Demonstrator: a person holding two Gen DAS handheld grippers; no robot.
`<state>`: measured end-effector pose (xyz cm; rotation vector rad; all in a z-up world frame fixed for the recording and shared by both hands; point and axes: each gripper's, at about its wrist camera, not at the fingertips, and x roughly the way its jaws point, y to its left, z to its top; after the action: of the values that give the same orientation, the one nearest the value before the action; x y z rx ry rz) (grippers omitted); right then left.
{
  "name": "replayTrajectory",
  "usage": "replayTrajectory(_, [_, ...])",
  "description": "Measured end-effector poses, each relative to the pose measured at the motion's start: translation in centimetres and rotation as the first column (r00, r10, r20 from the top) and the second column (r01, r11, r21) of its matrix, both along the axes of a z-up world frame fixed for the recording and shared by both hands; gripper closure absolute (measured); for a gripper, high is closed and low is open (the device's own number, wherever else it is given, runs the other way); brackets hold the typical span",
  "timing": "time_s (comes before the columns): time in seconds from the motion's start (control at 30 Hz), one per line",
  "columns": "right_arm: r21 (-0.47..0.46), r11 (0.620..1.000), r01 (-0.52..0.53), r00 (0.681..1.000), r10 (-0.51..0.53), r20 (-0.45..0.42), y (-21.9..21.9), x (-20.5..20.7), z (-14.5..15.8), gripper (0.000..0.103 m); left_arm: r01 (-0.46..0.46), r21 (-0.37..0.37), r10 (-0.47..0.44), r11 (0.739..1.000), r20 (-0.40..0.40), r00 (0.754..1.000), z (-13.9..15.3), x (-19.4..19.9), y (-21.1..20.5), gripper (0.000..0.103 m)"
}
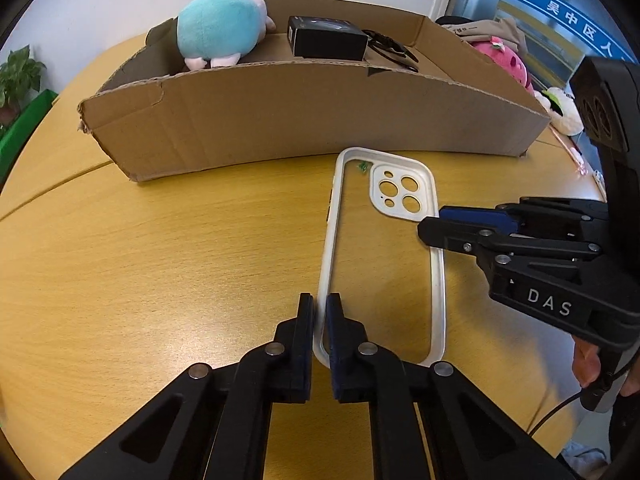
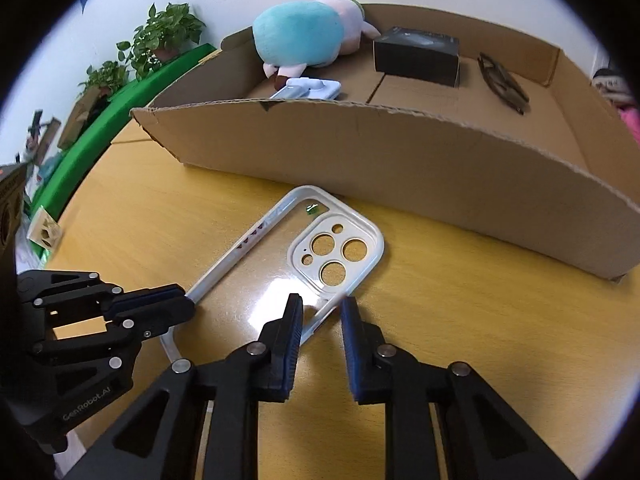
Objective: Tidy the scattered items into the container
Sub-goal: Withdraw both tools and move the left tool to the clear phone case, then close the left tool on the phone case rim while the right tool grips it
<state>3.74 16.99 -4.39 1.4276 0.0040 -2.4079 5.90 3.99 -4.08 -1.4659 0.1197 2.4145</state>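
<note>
A clear phone case with a white rim (image 1: 438, 280) (image 2: 276, 216) lies on the wooden table in front of a low cardboard box (image 1: 304, 120) (image 2: 420, 160). My left gripper (image 1: 319, 304) is shut on the case's left rim near its bottom corner; it shows at the left of the right wrist view (image 2: 182, 300). My right gripper (image 2: 322, 306) is open with its fingers straddling the case's right rim by the camera cutout; it reaches in from the right in the left wrist view (image 1: 430, 222).
The box holds a blue plush (image 1: 218, 30) (image 2: 300, 32), a black carton (image 1: 326, 38) (image 2: 416, 54), dark glasses (image 1: 394, 50) (image 2: 504, 82) and a white device (image 2: 308, 90). More plush toys (image 1: 504, 60) lie beyond the box at right. Potted plants (image 2: 160, 40) stand far left.
</note>
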Motion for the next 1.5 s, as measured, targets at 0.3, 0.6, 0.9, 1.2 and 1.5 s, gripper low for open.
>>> replayTrajectory(0.3, [-0.042,0.999,0.018,0.999,-0.02,-0.041,0.9,0.9,1.6,0.09,0.034,-0.02,-0.035,0.999,-0.055,0.998,1.6,1.7,0.9,0.099])
replayTrajectory(0.6, [-0.083,0.996,0.033,0.98,-0.048,-0.194,2.3,2.2,7.9,0.094,0.047,-0.007,-0.048,0.999,-0.198,0.979,7.5,2.6,1.8,0.1])
replayTrajectory(0.9, [-0.084,0.996,0.009,0.964,-0.031,-0.264,3.2,1.4,11.6,0.101,0.09,0.003,-0.086,0.996,-0.27,0.959,10.9,1.7,4.2,0.103])
replayTrajectory(1.2, [-0.15,0.987,0.051,0.999,-0.048,0.019,4.3,0.8,3.3,0.058,0.043,0.011,-0.042,0.999,-0.119,0.992,5.5,2.2,2.7,0.103])
replayTrajectory(1.5, [-0.031,0.999,-0.01,0.999,0.011,0.053,0.8,0.5,0.1,0.062,-0.032,-0.071,0.032,0.997,-0.01,0.999,1.0,1.7,-0.2,0.061])
